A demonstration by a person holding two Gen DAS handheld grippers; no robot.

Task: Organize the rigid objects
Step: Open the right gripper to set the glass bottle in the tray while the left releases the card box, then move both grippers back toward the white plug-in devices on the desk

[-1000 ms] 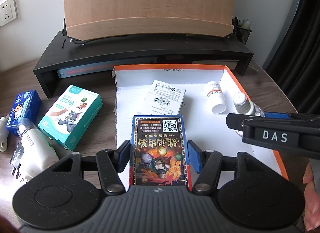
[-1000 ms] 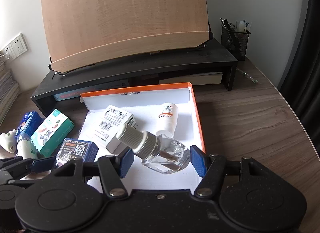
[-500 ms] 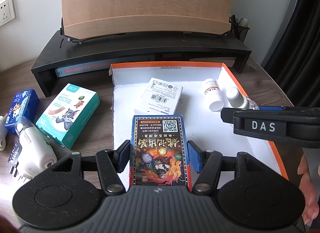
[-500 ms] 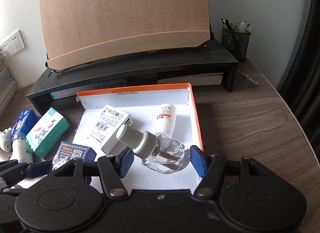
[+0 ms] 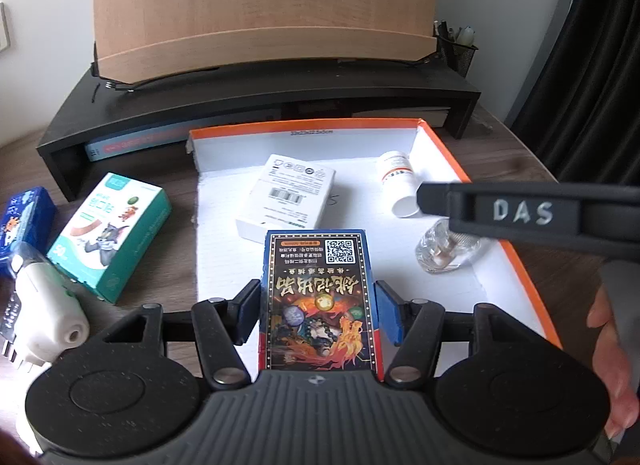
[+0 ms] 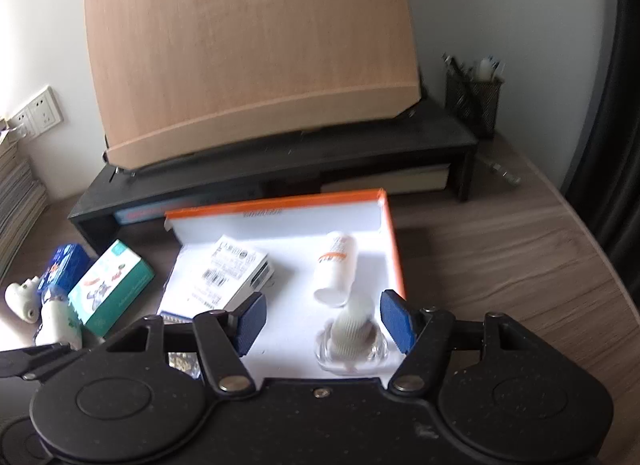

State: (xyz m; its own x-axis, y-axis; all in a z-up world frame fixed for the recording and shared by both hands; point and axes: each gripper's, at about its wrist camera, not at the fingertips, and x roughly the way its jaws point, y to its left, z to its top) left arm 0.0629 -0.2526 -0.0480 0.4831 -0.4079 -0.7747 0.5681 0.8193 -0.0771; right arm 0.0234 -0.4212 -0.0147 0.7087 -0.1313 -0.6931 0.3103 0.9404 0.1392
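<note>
The tabletop (image 6: 500, 249) carries a black monitor riser (image 5: 256, 105) along its rear edge and, in front of it, an open white tray with orange rim (image 5: 448, 153), which serves as the collection point.

Outside the tray, toward the left edge of the tabletop, lie a teal Tom-and-Jerry box (image 5: 108, 233), a blue packet (image 5: 24, 221) and a white plug-in device (image 5: 48, 305). These are not yet sorted.

Inside the tray lie a white barcode box (image 5: 292, 193) near the rear wall, a white pill bottle (image 6: 336, 269) on its side toward the right wall, and a clear glass bottle with ribbed cap (image 6: 352, 337) at the front right corner.

Change since one second ago: the right claw (image 6: 324, 321) then pinched the glass bottle; its jaws are now spread, and the bottle stands upright on the tray floor between them, touching neither pad. Judgement: this placement is complete and the right claw is free to withdraw. Motion blur in the right wrist view limits detail.

The left claw (image 5: 316, 305) remains pressed against the blue-edged card deck (image 5: 320, 293), holding it above the front edge of the tray. Judgement: depositing the deck is the next step, then the three items outside the tray.
</note>
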